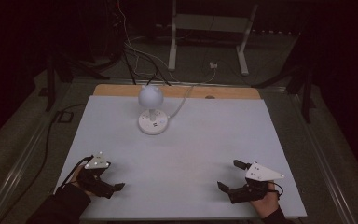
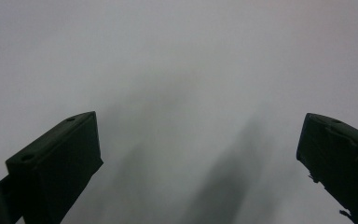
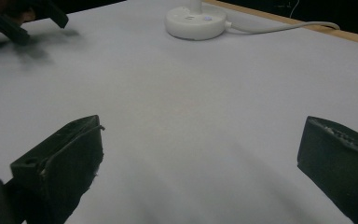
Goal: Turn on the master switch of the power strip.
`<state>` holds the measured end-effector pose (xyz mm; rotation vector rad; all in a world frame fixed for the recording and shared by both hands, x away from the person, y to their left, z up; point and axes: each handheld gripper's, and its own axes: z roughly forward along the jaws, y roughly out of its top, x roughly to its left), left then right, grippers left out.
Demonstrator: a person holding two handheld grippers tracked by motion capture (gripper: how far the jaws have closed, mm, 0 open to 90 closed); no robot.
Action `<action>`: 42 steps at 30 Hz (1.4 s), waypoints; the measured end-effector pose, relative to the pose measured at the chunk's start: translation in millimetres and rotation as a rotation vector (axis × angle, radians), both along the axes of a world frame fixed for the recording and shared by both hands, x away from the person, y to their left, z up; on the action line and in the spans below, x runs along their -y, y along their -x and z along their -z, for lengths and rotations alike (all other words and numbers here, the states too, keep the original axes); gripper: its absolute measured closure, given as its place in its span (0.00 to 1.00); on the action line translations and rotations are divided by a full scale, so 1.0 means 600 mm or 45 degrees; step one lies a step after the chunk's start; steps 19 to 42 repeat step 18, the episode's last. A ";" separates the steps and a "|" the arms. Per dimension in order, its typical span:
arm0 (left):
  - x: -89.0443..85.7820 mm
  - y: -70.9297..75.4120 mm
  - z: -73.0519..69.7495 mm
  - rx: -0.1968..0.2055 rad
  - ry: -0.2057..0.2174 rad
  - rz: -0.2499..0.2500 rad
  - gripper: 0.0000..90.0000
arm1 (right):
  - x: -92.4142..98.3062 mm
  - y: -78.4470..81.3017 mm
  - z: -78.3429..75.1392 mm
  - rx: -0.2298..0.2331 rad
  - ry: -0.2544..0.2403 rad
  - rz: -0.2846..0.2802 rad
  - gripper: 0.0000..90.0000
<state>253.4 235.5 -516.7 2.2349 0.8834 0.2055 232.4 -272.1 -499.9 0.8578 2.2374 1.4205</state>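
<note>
- We see the left hand-held gripper [image 1: 108, 175] low over the near left part of the counter [image 1: 200, 149], its jaws spread apart with nothing between them.
- In the left gripper view, the two black jaws of that hand-held gripper [image 2: 200, 154] stand wide apart over the bare pale counter [image 2: 182, 56], with soft shadows between them.
- We see the right hand-held gripper [image 1: 228, 175] low over the near right part of the counter, its jaws likewise spread and holding nothing.
- In the right gripper view, its own hand-held gripper [image 3: 200, 158] has its jaws well apart above the pale counter [image 3: 182, 102].
- A small white desk lamp [image 1: 152, 112] stands at the far middle of the counter, well apart from both hand-held grippers; its round head sits above a round base.
- In the right gripper view we see the lamp's round base [image 3: 196, 21] at the far side, with a white cable [image 3: 284, 29] running off to the right.
- The left hand-held gripper [image 3: 28, 21] appears at the far left of that view, dark and blurred.
- A bare wooden strip [image 1: 233, 92] edges the far side of the counter.
</note>
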 end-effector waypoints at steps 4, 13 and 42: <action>-0.007 0.016 0.012 -0.019 -0.031 -0.003 0.00 | 0.000 0.001 0.000 0.005 0.006 -0.005 0.00; -0.020 0.026 0.021 -0.006 -0.015 -0.041 0.00 | -0.001 0.001 0.000 0.006 0.011 -0.015 0.00; -0.020 0.025 0.023 -0.006 -0.004 -0.036 0.00 | -0.003 0.001 0.001 0.004 0.016 -0.019 0.00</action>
